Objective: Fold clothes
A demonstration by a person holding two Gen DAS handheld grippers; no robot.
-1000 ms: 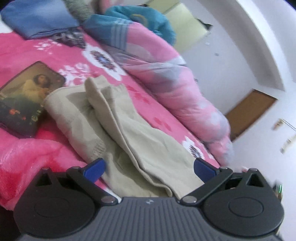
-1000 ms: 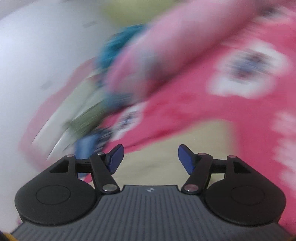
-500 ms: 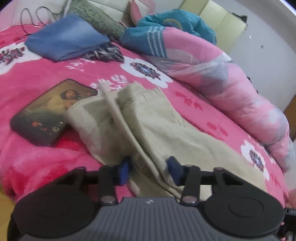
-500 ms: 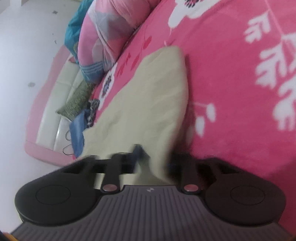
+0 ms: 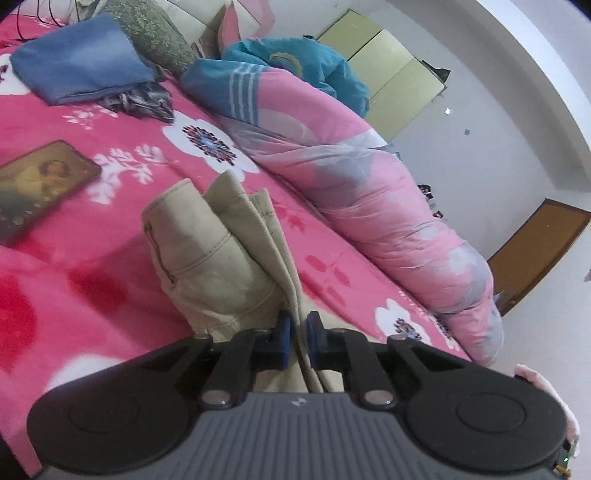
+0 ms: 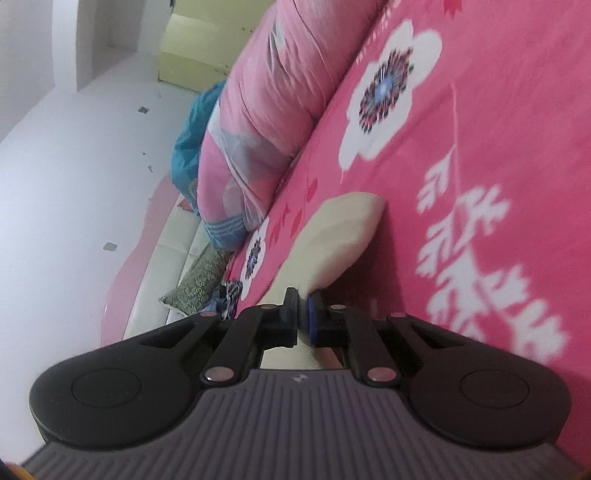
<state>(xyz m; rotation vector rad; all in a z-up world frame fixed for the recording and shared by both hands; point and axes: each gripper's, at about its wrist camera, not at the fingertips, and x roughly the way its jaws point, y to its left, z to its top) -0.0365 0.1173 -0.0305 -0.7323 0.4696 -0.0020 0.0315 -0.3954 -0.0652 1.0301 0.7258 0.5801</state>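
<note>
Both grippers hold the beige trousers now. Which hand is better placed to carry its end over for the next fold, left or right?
Probably the right. The right gripper pinches a thin, flat end of the beige trousers, easy to lift over. The left gripper clamps bunched, thicker layers near the pocket seams, better as an anchor.

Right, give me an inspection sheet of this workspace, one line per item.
Surface: pink floral bedspread, bare patches around the job.
Job's things: beige trousers, bunched and partly lifted at the near end, far leg end lying flat in the right wrist view.
Clutter: framed picture, folded blue garment, patterned cloth, green pillow, rolled pink quilt, teal blanket.
Grippers: left gripper shut on trousers; right gripper shut on trousers.
Cables: dark cable at the bed's far corner.
Surroundings: white wall, yellow-green cabinet, brown door.
</note>
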